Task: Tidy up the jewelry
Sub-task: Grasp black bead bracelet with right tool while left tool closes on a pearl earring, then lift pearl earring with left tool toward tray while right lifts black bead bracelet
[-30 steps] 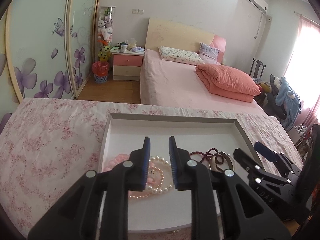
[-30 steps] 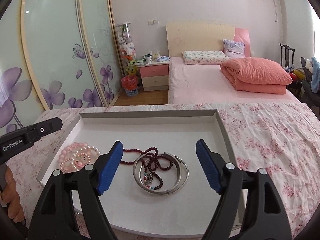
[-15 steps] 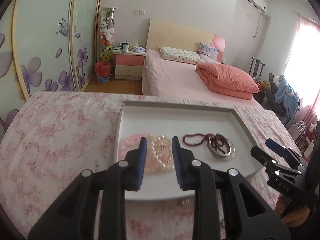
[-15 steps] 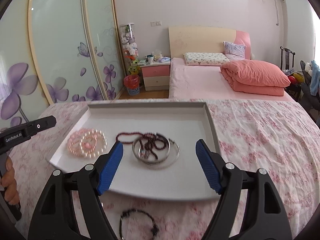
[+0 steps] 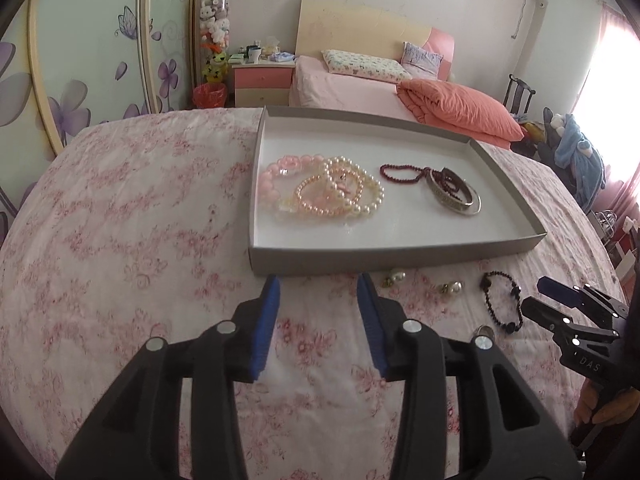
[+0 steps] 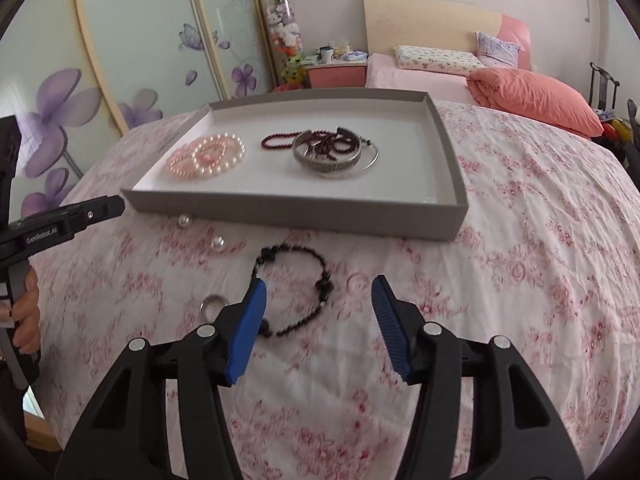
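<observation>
Black bracelet lies before the tray's near edge, both hand-held grippers released.

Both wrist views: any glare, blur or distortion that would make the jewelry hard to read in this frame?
Left wrist view: window at far right blows out white; tray edges bow from fisheye, pearl bracelets stay sharp. Right wrist view: even light, slight motion blur on the silver bangles and floral cloth; black bead bracelet readable.
</observation>
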The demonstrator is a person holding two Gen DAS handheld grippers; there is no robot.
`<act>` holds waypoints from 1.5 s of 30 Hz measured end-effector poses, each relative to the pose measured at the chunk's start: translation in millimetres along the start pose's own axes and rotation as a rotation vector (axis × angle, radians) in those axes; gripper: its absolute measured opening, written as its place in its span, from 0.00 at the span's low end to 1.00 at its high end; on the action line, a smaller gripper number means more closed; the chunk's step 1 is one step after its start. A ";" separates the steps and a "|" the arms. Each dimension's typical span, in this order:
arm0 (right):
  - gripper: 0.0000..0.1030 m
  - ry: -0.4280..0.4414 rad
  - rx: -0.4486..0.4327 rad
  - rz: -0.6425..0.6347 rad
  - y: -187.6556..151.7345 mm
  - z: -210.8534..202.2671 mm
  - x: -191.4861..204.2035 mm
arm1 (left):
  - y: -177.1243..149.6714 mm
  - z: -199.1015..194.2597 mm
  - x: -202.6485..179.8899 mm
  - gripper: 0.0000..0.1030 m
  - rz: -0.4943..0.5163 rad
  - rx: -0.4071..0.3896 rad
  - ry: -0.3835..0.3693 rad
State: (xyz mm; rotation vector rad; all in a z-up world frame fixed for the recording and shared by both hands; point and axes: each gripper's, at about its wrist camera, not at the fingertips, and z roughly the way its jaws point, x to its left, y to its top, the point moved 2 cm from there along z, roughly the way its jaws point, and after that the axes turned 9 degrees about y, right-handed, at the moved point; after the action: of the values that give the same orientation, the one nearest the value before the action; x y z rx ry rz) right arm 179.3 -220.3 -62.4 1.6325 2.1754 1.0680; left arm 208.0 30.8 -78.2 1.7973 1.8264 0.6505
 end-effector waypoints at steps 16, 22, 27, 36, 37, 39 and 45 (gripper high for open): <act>0.12 -0.114 0.041 -0.019 -0.4 12.8 -7.5 | -3.5 8.2 -30.3 0.44 0.087 0.041 -0.007; 0.12 -0.165 0.009 0.087 0.1 4.1 -35.8 | -2.4 21.7 -51.2 0.44 0.134 0.068 0.004; 0.12 -0.160 0.016 0.061 -0.3 5.7 -31.4 | -0.5 31.5 -68.0 0.44 0.146 0.075 0.007; 0.12 -0.147 0.017 0.061 0.2 7.3 -30.0 | 3.7 45.9 -82.2 0.27 0.111 0.091 0.081; 0.12 -0.146 0.017 0.060 0.2 7.3 -29.9 | 3.3 45.6 -82.6 0.27 0.108 0.092 0.088; 0.12 -0.143 0.018 0.059 0.3 7.3 -29.7 | 2.9 45.6 -83.3 0.25 0.104 0.092 0.102; 0.12 -0.142 0.018 0.059 0.0 7.2 -29.0 | 2.6 45.0 -82.0 0.18 0.093 0.094 0.139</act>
State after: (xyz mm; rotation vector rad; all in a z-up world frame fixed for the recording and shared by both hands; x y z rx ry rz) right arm 193.8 -243.4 -74.5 1.7334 2.0648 0.9199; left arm 239.8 -51.4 -109.6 1.9514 1.9012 0.7536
